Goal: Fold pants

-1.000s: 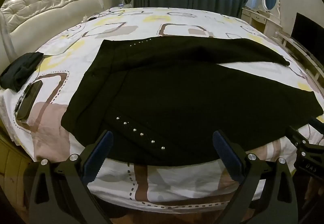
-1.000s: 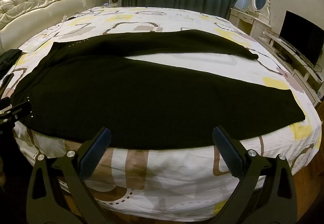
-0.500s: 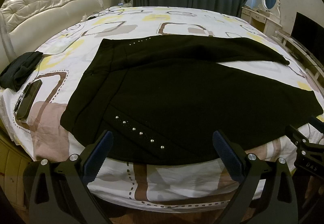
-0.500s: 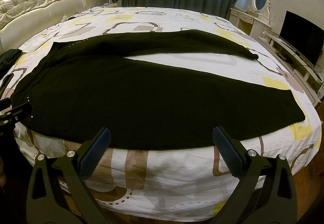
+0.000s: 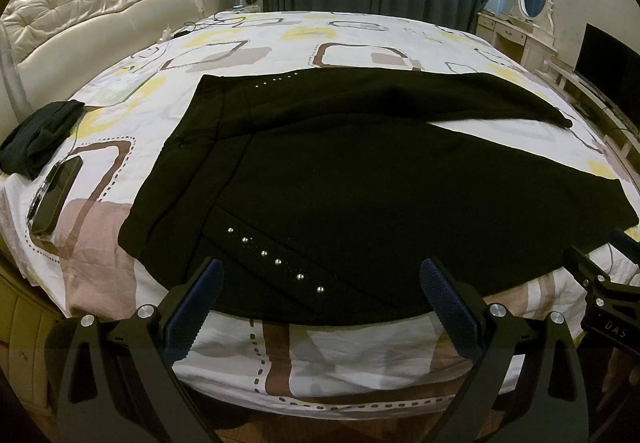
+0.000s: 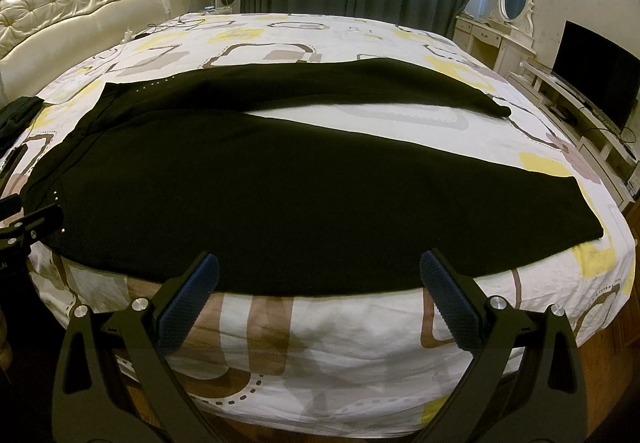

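Observation:
Black pants [image 5: 360, 179] lie spread flat on the patterned bedsheet [image 5: 352, 35], waistband to the left and both legs fanned out to the right. A row of silver studs [image 5: 276, 262] marks the near hip. My left gripper [image 5: 320, 295] hovers open over the near bed edge, just short of the studded hem. In the right wrist view the same pants [image 6: 280, 179] fill the middle, and my right gripper [image 6: 320, 291] stands open at the near leg's lower edge. Neither holds anything.
A dark folded cloth [image 5: 38, 137] and a phone [image 5: 56, 199] lie on the bed's left side. A tufted headboard [image 5: 92, 7] rises at the left. A dresser with mirror [image 6: 504, 31] and a TV [image 6: 596, 79] stand at the right.
Both grippers have crept slightly towards the bed; the pants have not moved and both stay open.

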Available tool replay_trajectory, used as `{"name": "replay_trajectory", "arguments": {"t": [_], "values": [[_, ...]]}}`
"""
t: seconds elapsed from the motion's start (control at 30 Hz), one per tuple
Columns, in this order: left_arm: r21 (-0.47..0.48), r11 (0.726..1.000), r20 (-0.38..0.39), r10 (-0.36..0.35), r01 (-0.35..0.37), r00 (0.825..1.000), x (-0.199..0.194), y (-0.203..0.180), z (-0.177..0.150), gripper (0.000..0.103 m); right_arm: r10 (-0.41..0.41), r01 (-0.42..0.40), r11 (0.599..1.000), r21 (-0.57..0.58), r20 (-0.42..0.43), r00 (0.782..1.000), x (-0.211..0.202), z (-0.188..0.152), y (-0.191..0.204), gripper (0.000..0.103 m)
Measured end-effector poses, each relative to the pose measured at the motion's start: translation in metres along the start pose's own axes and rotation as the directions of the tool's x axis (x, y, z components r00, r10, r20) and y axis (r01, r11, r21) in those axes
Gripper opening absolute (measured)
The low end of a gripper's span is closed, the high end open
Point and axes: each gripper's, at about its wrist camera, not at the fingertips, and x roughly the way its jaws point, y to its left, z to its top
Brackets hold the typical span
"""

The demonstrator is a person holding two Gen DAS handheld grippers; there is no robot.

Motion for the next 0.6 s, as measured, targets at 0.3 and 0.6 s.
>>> {"name": "replay_trajectory", "arguments": {"t": [0.3,0.6], "values": [[-0.001,1.000,-0.002,-0.001,0.001,1.000,0.0005,-0.0004,-0.0004,0.098,0.000,0.000,1.000,0.001,0.000,1.000,0.0001,0.0003,0.0002,0.101],[-0.001,1.000,-0.005,-0.002,0.002,1.000,0.0012,-0.0011,-0.0009,0.098,0.000,0.000,1.000,0.000,0.000,1.000,-0.0001,0.0002,0.0003,0.101]]}}
